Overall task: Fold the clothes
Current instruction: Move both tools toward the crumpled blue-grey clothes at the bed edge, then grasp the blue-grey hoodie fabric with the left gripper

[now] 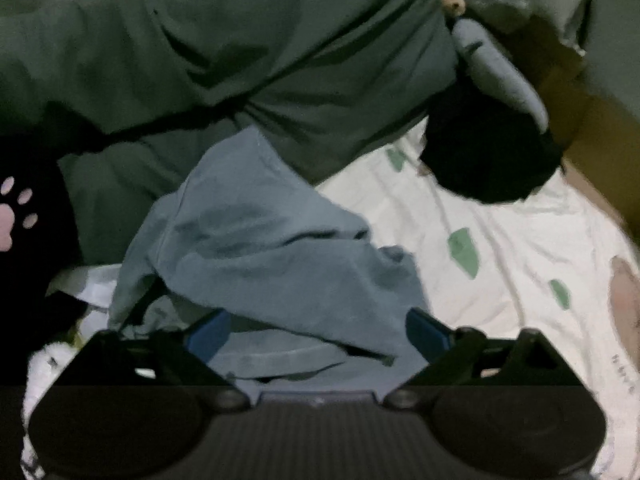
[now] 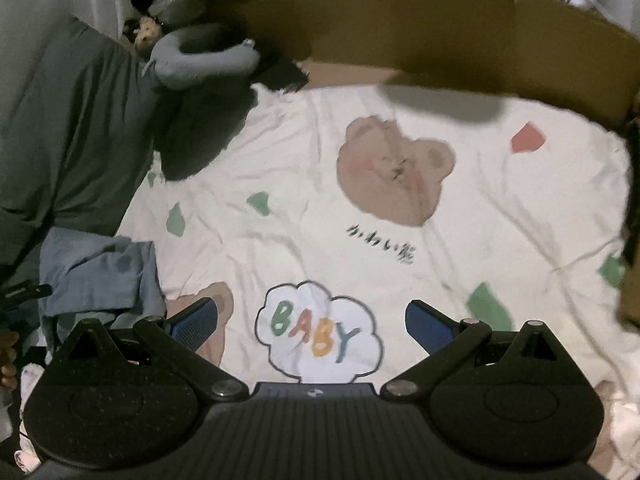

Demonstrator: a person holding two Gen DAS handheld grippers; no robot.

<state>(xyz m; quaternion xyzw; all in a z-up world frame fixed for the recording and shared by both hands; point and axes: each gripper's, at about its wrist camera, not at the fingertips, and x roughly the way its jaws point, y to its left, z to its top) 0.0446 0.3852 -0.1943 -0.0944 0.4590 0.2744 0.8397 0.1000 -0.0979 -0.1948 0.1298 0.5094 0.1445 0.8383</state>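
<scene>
Cloth of a dusty blue, a crumpled garment (image 1: 256, 240), lies bunched on the bed directly ahead of the left claw (image 1: 318, 332), its folds running right up between the two blue pads, which stand wide apart with nothing pinched in them. In the right wrist view that same blue garment (image 2: 100, 276) sits off at the far left edge, beyond the left pad of the right claw (image 2: 312, 322), whose fingers are likewise spread wide and hover over bare printed bedsheet (image 2: 400, 260) with a bear face and the word BABY on it. So the left claw is clearly the nearer one: the garment is under its nose, while the right claw would have to travel sideways to its own left to reach it. The garment's long axis is hard to call, since it is heaped rather than spread, but in the left view its bulk seems to run from near-left toward far-centre, ending against a larger dark green cloth (image 1: 240, 52) that lies beyond it. A grey plush toy (image 2: 200, 60) and a cardboard box (image 2: 440, 32) sit at the far side of the bed. As it lies, the blue piece is rumpled and not folded; my reading is that a grip by the left claw on a near edge is what the layout favours.
</scene>
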